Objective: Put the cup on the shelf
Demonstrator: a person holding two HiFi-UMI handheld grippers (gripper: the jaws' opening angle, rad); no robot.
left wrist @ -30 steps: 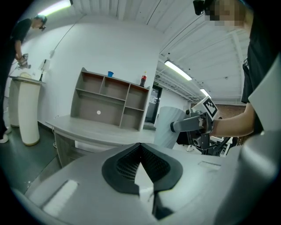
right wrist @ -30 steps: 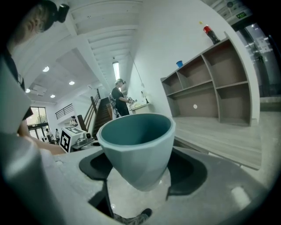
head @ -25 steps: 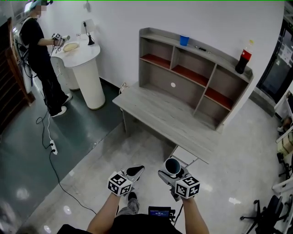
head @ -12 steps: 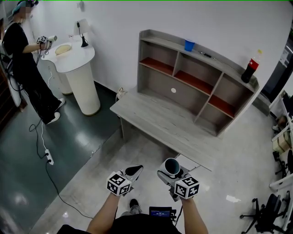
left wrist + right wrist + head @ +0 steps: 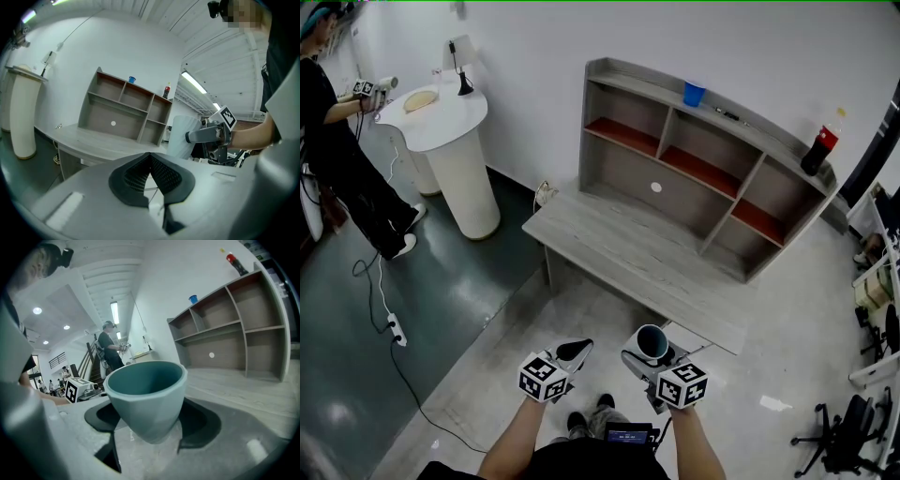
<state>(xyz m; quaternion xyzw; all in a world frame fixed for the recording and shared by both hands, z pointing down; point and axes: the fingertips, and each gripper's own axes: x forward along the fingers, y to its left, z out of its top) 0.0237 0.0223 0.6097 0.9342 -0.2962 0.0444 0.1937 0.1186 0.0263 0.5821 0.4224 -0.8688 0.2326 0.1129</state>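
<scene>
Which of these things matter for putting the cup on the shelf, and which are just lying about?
In the job:
teal cup
right gripper holding it
shelf

Just lying about:
blue cup
bottle
round white table
empty left gripper

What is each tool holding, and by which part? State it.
The right tool grips the teal cup by its lower sides, upright. The left tool is shut on nothing.

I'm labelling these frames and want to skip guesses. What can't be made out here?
Head view: small dark items on the shelf top, too small to name.
Head view: label of the bottle, too small to read.
Head view: other person, cut off by the left edge.
Right gripper view: inside bottom of the cup, hidden by its own wall.
</scene>
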